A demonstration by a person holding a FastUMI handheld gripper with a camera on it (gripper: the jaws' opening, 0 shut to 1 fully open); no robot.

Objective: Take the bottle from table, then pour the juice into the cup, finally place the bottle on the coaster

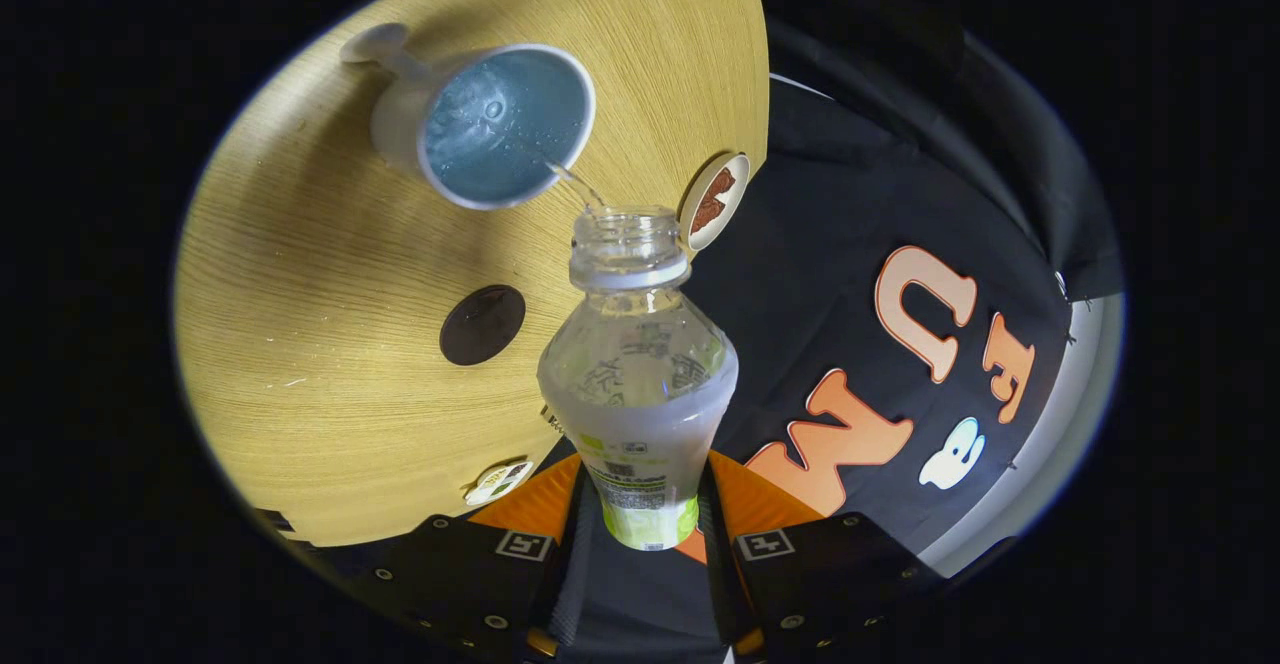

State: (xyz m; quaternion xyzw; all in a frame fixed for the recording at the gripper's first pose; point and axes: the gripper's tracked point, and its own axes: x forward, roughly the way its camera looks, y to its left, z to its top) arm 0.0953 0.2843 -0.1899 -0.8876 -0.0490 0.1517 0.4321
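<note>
Pouring is under way: the hand-held gripper (640, 534) clamps the bottle (640, 384) between its fingers, tilted so a thin stream falls into the cup (490, 124) just beyond its mouth. The cup looks nearly full, though glare makes that uncertain. Next, I judge, the bottle must be righted and carried to the dark coaster (483, 324) on the worktop (320, 364), left of the bottle.

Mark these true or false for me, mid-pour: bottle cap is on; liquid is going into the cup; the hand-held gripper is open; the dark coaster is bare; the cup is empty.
1. The bottle has its cap on. False: its neck is open.
2. A thin stream runs from the bottle's mouth into the cup. True.
3. The hand-held gripper is open. False: both fingers press on the bottle's lower body.
4. The dark coaster on the table has nothing on it. True.
5. The cup is empty. False: liquid with bubbles sits in it.
</note>
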